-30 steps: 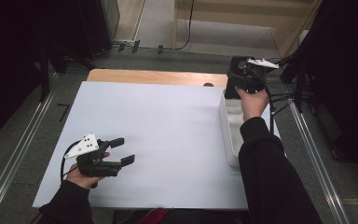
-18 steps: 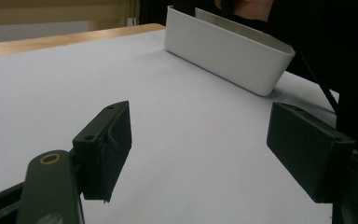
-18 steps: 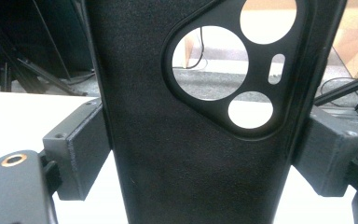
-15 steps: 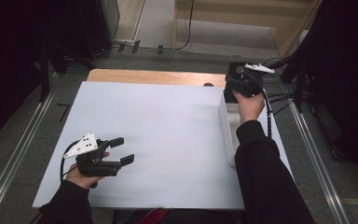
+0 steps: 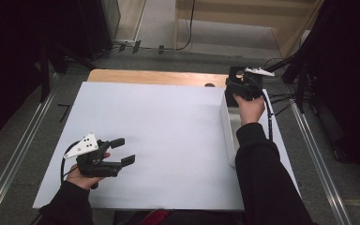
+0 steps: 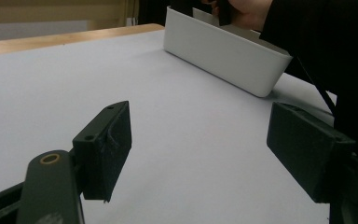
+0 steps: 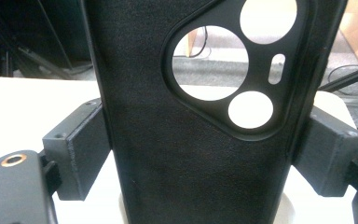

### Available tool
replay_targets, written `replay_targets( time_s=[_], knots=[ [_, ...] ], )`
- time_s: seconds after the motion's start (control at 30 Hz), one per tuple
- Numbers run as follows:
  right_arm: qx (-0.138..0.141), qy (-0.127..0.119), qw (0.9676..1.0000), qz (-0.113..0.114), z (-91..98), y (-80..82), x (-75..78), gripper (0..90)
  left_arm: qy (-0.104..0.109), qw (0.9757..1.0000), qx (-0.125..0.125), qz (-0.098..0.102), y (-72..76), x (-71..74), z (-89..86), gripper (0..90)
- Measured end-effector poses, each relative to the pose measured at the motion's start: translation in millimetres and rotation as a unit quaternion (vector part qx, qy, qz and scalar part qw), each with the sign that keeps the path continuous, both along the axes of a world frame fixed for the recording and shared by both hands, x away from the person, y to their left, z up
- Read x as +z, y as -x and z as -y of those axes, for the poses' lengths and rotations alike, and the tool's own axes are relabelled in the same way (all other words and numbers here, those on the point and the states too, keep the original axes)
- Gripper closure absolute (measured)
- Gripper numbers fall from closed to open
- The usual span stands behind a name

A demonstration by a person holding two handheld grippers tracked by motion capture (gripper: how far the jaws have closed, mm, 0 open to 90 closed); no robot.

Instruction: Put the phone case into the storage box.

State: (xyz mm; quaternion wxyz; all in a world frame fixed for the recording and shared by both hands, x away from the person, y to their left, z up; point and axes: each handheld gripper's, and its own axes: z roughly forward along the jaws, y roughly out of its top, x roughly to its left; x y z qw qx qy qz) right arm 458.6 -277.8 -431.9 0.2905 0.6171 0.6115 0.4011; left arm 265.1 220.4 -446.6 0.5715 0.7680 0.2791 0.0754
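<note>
Room dim, dark edges | white table (image 5: pixel 168 122) bright, soft shadows | phone case (image 7: pixel 200 140) close, slightly blurred

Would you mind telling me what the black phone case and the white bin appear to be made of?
The phone case looks like matte soft plastic or silicone: fine grainy texture, no glare, cleanly moulded camera cutouts. The white bin looks like smooth moulded plastic: thin uniform walls, rounded corners, faint sheen. Neither can be confirmed by look alone.

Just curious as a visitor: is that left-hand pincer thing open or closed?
Open. The left gripper has its two black jaws standing wide apart, with bare white table between them and nothing held.
</note>
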Motion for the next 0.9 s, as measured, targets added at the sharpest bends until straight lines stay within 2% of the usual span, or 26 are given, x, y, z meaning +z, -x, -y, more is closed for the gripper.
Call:
replay_targets(
  time_s=[0.1,0.2,0.43,0.5,0.73,0.8,0.9],
  knots=[
    [0.002,0.000,1.0000,-0.010,0.5,-1.0,-3.6,12.6,0.000,1.0000,-0.001,0.001,0.2,0.1,0.2,22.1],
    [0.005,0.004,0.9999,-0.008,-0.5,-0.4,-6.1,12.5,-0.001,1.0000,0.000,0.000,0.0,0.0,0.2,22.1],
    [-0.002,-0.001,0.9997,-0.024,-0.1,2.2,-14.2,12.6,0.002,1.0000,0.000,0.001,0.2,0.1,0.1,22.2],
    [-0.004,0.007,0.9996,-0.029,-0.5,2.9,-13.8,12.6,0.002,1.0000,0.000,0.001,0.3,0.1,0.0,22.2],
    [0.004,-0.006,0.9992,-0.038,3.5,3.6,-12.0,11.3,0.005,1.0000,0.002,0.002,0.3,0.4,-0.3,22.2],
    [-0.001,0.002,0.9990,-0.045,3.4,3.0,-11.2,10.5,0.004,1.0000,0.003,0.002,0.1,0.4,-0.8,22.2],
    [0.007,-0.008,0.9989,-0.047,4.0,2.6,-9.7,8.2,0.004,1.0000,0.003,0.000,-0.1,0.2,-0.6,22.2]
  ],
)
